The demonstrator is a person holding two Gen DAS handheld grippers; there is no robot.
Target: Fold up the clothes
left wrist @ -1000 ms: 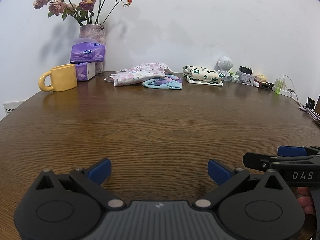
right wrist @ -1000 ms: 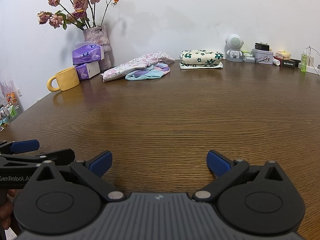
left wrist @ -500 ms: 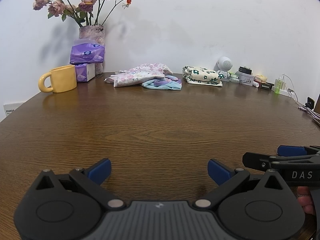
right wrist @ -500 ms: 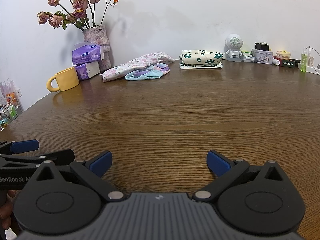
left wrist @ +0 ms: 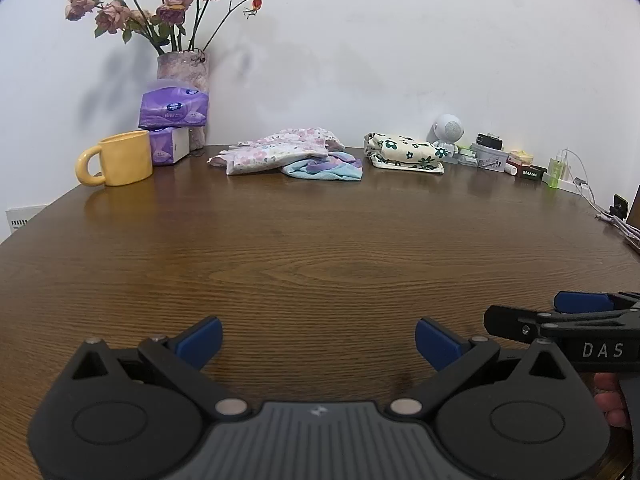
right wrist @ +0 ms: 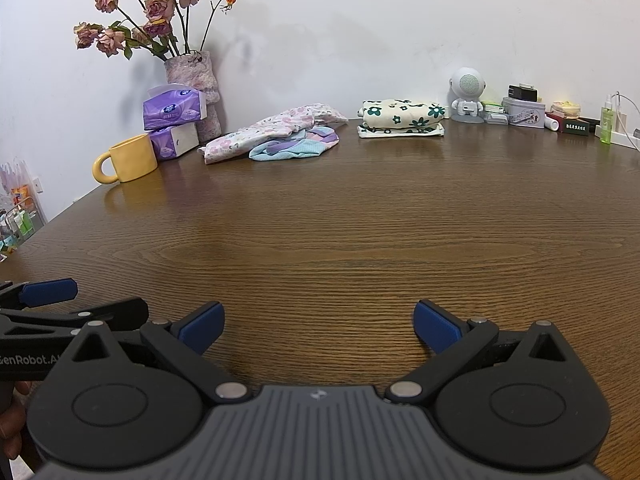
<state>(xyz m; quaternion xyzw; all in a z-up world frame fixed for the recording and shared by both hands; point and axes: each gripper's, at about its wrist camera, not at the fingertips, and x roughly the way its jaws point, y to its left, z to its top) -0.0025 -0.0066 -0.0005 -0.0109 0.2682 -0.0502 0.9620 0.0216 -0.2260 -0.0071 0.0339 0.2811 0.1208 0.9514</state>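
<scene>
A dark brown wood-grain table fills the lower field. Behind it stands a plain white wall, evenly lit, with soft shadows cast behind a vase of dried roses. A white wall outlet sits low at left. A shelf of small bottles appears at far left.

Glossy wood-grain table

A crumpled floral garment is seen draped over blue-purple cloth; beside them, well apart, a folded green-flowered garment is stacked.
</scene>
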